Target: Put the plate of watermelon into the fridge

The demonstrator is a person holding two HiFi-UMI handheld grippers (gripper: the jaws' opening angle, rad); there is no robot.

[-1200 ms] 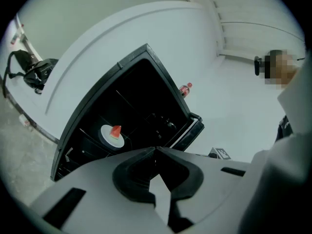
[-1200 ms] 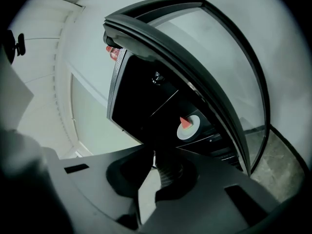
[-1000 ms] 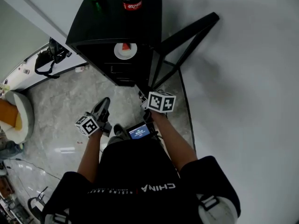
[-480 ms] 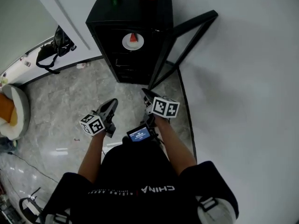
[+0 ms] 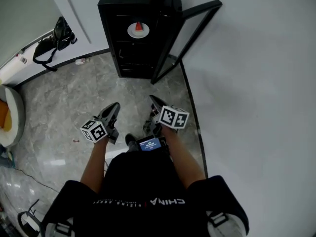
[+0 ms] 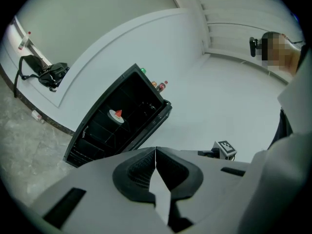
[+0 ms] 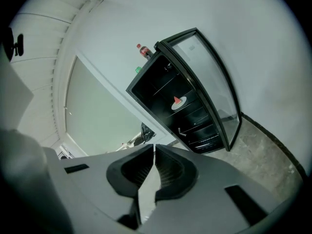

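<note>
A white plate with a red watermelon slice [image 5: 138, 29] sits on an upper shelf inside the black fridge [image 5: 129, 58], whose glass door [image 5: 186, 37] stands open to the right. The plate also shows in the left gripper view [image 6: 116, 114] and the right gripper view [image 7: 178, 101]. Both grippers hang low in front of the person, well back from the fridge. My left gripper [image 5: 112, 108] is shut with nothing in it, jaws touching [image 6: 155, 152]. My right gripper [image 5: 154, 102] is likewise shut and empty [image 7: 154, 152].
A cola bottle [image 7: 143, 50] and a green bottle [image 7: 138, 69] stand on top of the fridge. A black bag [image 5: 53, 38] lies on a white ledge at the left. A white wall [image 5: 256, 83] runs along the right, with grey marble floor [image 5: 74, 98] between me and the fridge.
The fridge has drawn farther away toward the top of the head view as the person backs off. Both shut grippers travel back with the body.
</note>
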